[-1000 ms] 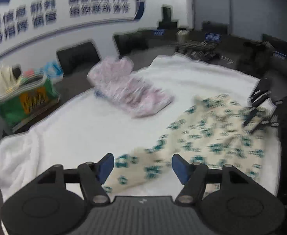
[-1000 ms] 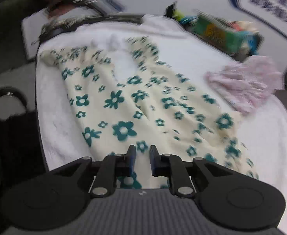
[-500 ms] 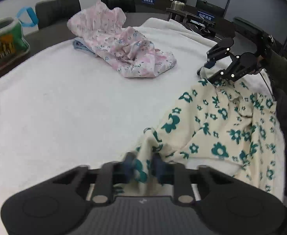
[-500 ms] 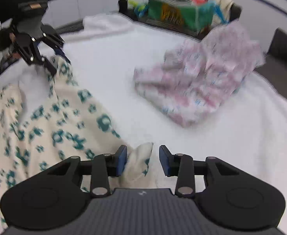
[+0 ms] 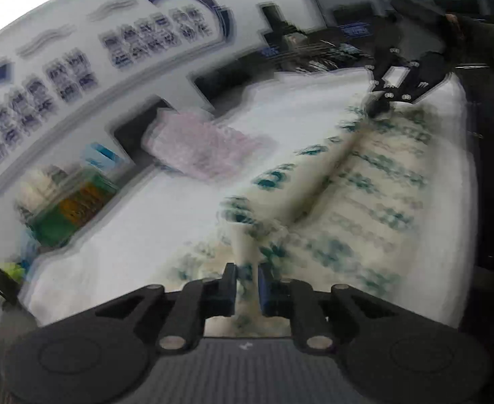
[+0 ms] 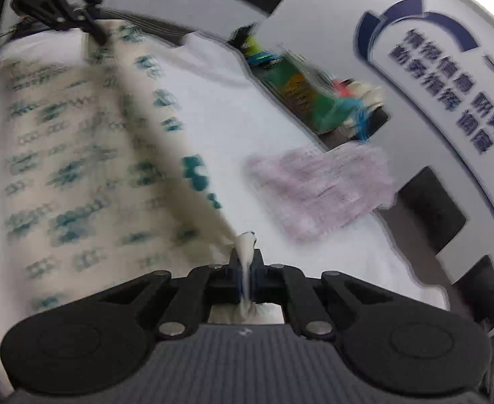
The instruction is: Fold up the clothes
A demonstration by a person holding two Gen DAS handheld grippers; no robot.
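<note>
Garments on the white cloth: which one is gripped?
The cream garment with green flowers, pinched by both grippers; the pink garment lies untouched beyond.

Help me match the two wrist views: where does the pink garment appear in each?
Left wrist: pink garment lies left of centre, beyond the floral garment.
Right wrist: pink garment lies right of centre.
Shared landmark: green bag at the table edge.

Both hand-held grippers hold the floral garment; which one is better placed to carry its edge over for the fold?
Neither clearly; probably both together. The left hand-held gripper and right hand-held gripper each pinch one end of the floral garment, its edge stretched between them.
</note>
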